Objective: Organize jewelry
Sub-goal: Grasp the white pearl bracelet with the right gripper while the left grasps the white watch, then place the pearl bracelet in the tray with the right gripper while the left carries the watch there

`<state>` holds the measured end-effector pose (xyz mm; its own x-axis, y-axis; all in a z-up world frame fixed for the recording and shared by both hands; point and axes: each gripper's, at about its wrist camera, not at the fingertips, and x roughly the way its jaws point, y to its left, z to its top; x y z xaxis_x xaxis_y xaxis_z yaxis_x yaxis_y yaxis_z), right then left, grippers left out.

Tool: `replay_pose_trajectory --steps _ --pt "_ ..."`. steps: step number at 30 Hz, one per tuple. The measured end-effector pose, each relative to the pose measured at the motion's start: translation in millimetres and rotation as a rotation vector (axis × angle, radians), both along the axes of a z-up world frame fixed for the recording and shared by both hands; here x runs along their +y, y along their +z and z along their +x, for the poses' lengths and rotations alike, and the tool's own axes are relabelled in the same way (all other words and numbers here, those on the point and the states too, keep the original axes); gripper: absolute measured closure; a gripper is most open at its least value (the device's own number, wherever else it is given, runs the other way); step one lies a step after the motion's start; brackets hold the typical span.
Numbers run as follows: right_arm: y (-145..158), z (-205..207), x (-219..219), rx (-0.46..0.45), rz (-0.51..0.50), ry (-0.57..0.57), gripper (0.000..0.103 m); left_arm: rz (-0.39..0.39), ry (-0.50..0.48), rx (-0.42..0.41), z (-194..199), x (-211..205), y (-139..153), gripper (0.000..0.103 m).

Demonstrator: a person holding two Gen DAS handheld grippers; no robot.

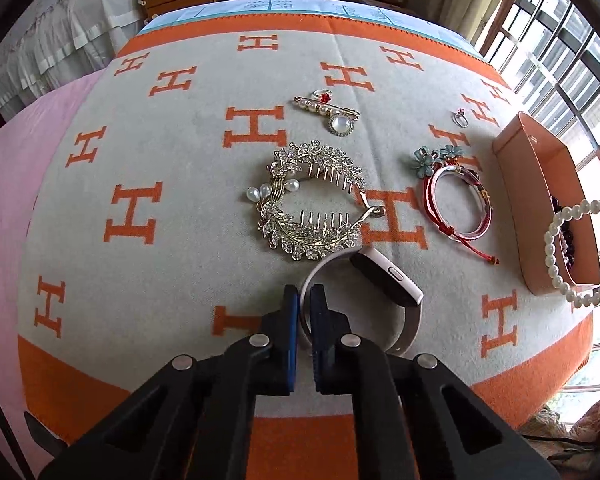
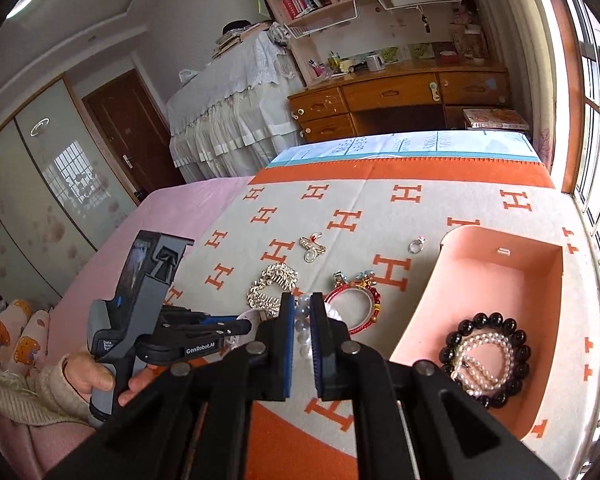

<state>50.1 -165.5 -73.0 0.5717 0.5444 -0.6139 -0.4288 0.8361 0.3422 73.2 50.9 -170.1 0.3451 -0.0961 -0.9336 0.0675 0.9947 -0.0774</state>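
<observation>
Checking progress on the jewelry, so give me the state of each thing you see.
left gripper, shut on watch band
right gripper, shut on pearl necklace
pink box, open, holds black bracelet
hair comb, lying on blanket
red bangles, lying loose on blanket

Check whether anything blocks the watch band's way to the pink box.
The blanket between watch band and pink box is bare; red bracelets lie further back. A pearl strand hangs across the box's near end.
</observation>
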Motion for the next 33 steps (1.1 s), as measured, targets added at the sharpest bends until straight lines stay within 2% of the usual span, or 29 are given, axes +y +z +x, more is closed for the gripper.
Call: replay_pose_trajectory --steps 4,10,16,20,23,29,31,33 --pt "13 1 -16 -0.035 0.038 -0.053 0.096 -0.010 0.011 -0.050 -5 0 15 0.100" --pt "31 4 -53 -0.103 0.067 -0.195 0.096 -0.050 -0.034 -0.137 -3 -15 60 0.100" --pt "22 14 -92 -0.081 0.058 -0.337 0.096 -0.072 -0.150 -0.247 7 -64 107 0.100" --pt "6 27 -108 -0.044 0.057 -0.404 0.096 -0.092 -0.238 -0.282 17 -108 122 0.100" --pt "-8 35 -121 -0.022 0.051 -0.450 0.096 -0.087 -0.284 -0.293 27 -141 122 0.100" --pt "-37 52 -142 0.012 0.094 -0.516 0.095 -0.073 -0.332 -0.256 50 -192 100 0.100" --pt "-43 55 -147 0.030 0.127 -0.512 0.094 -0.069 -0.343 -0.231 56 -203 89 0.100" --pt "-48 59 -149 0.057 0.180 -0.474 0.088 -0.063 -0.355 -0.206 61 -212 79 0.100"
